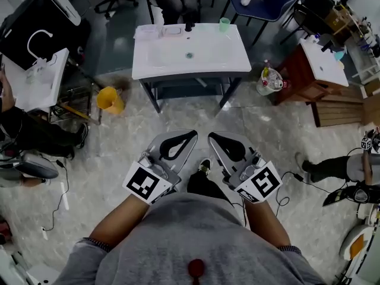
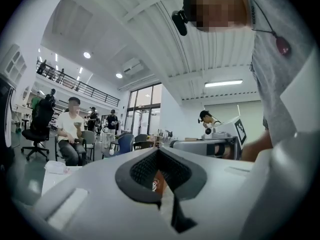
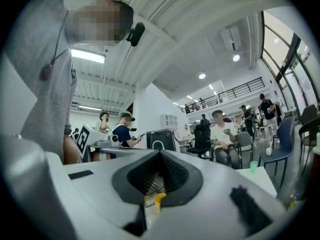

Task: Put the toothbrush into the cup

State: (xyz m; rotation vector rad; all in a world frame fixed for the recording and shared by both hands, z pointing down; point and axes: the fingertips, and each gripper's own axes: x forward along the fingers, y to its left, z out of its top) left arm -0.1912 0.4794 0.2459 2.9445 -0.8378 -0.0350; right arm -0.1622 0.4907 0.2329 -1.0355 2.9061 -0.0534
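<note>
1. Straight ahead, well apart from both grippers, stands a white sink table with a black tap at its back edge.
2. Green cup sits upright on the table's back right corner, right of the tap. The right gripper view catches it too, off to the right on the tabletop.
3. Toothbrush: honestly can't pick it out. Some pale stuff lies on the back left corner, too small to tell what it is.
4. Left gripper is tucked close to the body, pointing level at the table, claw pinched together with nothing in it.
5. Right gripper is just beside it, same deal: tips meeting, empty.
6. Yellow bucket is on the floor left of the table.
</note>
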